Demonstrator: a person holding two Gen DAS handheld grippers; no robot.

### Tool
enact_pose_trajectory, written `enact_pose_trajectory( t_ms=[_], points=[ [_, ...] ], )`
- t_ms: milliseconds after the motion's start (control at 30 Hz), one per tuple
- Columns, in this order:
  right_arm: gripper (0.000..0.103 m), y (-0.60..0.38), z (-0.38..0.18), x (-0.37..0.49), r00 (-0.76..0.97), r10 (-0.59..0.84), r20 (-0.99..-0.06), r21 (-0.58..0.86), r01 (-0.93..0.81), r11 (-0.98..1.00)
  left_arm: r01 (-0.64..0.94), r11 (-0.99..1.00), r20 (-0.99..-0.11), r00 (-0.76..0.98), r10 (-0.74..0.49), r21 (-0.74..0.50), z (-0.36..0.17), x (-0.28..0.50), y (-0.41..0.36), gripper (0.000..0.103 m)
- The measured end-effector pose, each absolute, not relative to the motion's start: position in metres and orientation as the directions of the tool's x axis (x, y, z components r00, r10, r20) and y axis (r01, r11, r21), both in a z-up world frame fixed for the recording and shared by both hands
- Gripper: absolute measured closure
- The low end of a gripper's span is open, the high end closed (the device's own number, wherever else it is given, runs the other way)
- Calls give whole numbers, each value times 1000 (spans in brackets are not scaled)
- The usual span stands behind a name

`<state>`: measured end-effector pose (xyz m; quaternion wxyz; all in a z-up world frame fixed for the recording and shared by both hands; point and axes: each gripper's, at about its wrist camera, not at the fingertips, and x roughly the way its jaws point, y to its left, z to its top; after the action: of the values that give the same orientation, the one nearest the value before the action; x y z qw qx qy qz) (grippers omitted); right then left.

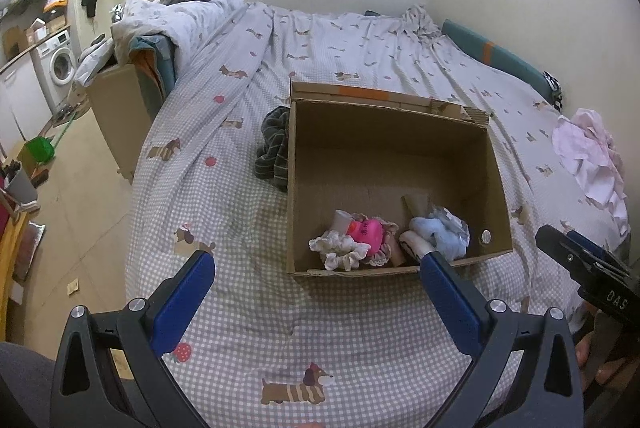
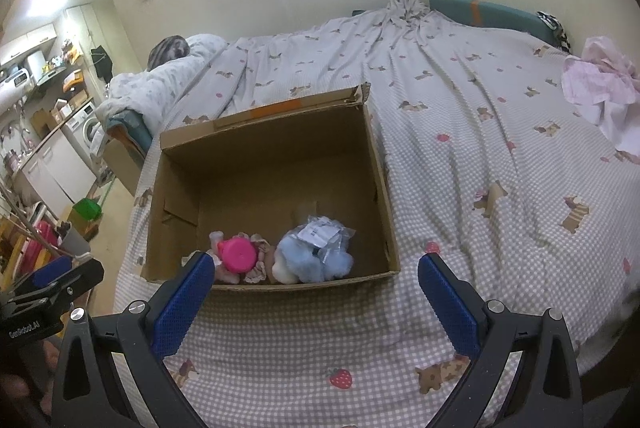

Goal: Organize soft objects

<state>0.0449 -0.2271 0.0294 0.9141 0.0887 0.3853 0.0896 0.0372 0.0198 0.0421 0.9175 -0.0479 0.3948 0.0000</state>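
An open cardboard box (image 1: 496, 163) (image 2: 380, 179) sits on the bed. Inside at its near end lie a pink doll with lace trim (image 1: 366, 232) (image 2: 238, 256) and a light blue plush toy (image 1: 436, 232) (image 2: 308, 256) with a crinkly plastic wrapper. A dark striped cloth (image 1: 274, 147) lies against the box's left side. A crumpled pink garment (image 1: 588, 155) (image 2: 604, 87) lies at the bed's right. My left gripper (image 1: 316, 268) is open and empty just in front of the box. My right gripper (image 2: 314, 272) is open and empty at the box's near edge.
The bed has a checked sheet with dog prints (image 1: 248, 308) (image 2: 480, 155). A pillow and bunched duvet (image 1: 180, 15) lie at the far left. A teal bolster (image 1: 492, 51) runs along the wall. A second cardboard box (image 1: 120, 115) and a washing machine (image 1: 58, 63) stand left of the bed.
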Motion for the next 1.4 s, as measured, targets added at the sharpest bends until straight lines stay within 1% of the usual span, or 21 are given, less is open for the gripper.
enact_pose_trajectory(
  t_ms=[400, 1400],
  points=[
    [0, -225, 28, 44, 680, 231, -696, 224, -100, 969, -13, 996, -722, 689, -54, -88, 43, 36, 15, 1],
    [0, -219, 29, 44, 684, 222, -695, 208, -105, 973, -23, 995, -718, 694, -53, -96, 43, 34, 18, 1]
  ],
)
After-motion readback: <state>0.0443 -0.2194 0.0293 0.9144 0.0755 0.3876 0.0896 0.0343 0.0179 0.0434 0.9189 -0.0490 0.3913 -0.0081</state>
